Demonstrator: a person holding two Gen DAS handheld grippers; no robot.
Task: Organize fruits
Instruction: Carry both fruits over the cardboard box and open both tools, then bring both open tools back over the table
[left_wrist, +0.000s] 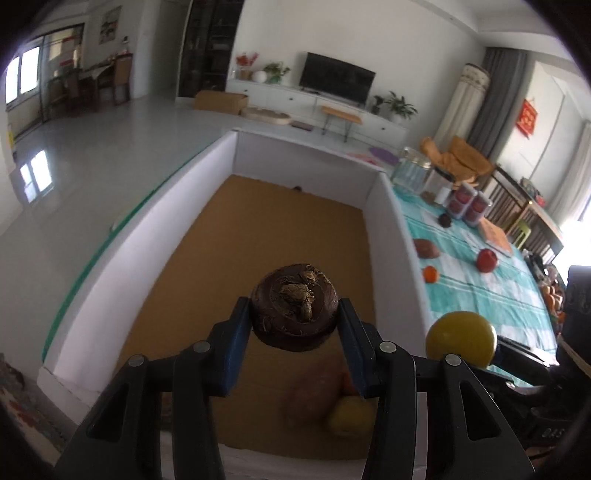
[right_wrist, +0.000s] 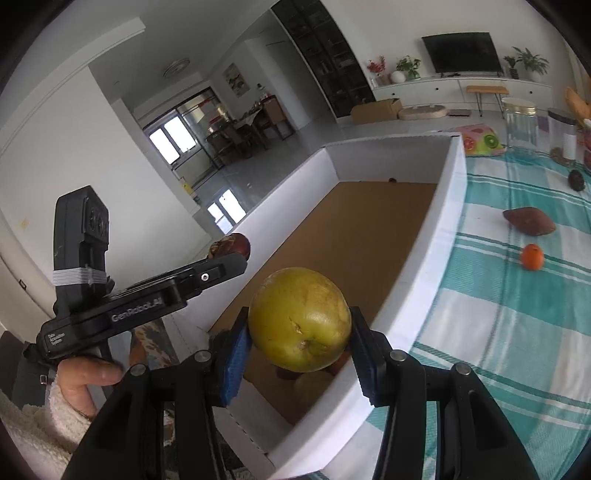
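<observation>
The left gripper (left_wrist: 294, 321) clamps a dark brown round fruit (left_wrist: 294, 311) above the cardboard floor of a white-walled box (left_wrist: 301, 157), while the right gripper (right_wrist: 298, 334) grips a yellow-green fruit (right_wrist: 299, 319) over the box's near corner. A few fruits already lie blurred below. Both appear mid-delivery; next, each needs lowering and releasing inside. An orange (right_wrist: 532, 256) and a sweet potato (right_wrist: 529, 220) wait on the striped tablecloth (right_wrist: 498, 295).

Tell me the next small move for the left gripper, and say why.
Probably lower and open: the left gripper holds the dark brown fruit above the white box's brown floor, with fruit already lying below near the front, so release looks due.
</observation>
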